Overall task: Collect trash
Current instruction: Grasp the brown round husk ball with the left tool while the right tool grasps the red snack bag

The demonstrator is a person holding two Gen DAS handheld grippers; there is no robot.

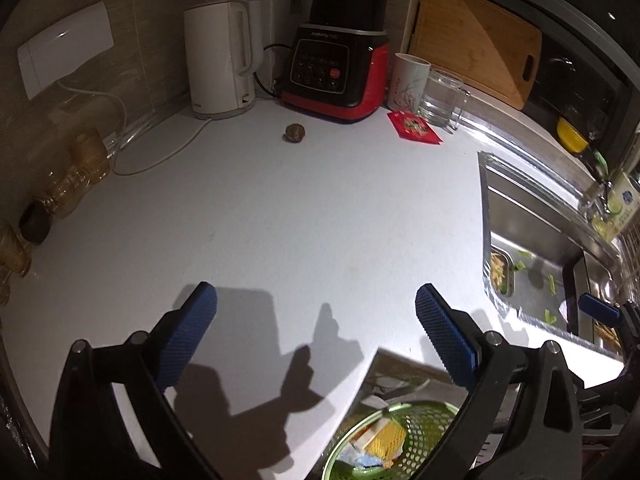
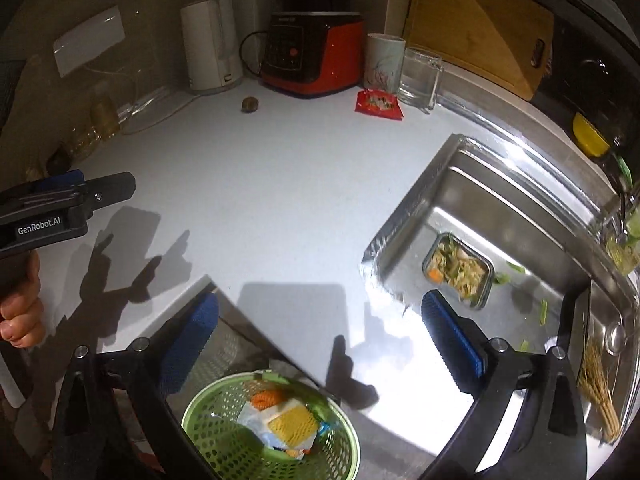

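Note:
A green perforated trash basket (image 2: 224,436) stands on the floor below the counter edge, holding a yellow sponge-like piece (image 2: 290,426), white wrappers and an orange scrap; it shows too in the left wrist view as the basket (image 1: 424,448). My right gripper (image 2: 318,340) hangs above it, open, with nothing between its blue pads. My left gripper (image 1: 316,336) is open and empty over the white counter (image 1: 280,220). On the counter lie a red snack packet (image 2: 378,104) and a small brown round thing (image 2: 250,105), also seen as the packet (image 1: 416,128) and round thing (image 1: 295,133).
A white kettle (image 1: 220,56), a red-black blender (image 1: 336,68), a mug (image 1: 408,80) and a glass (image 1: 442,98) line the back wall. At the right, a steel sink (image 2: 520,216) holds a food container (image 2: 458,270) and green scraps. Amber glasses (image 1: 76,176) stand at the left.

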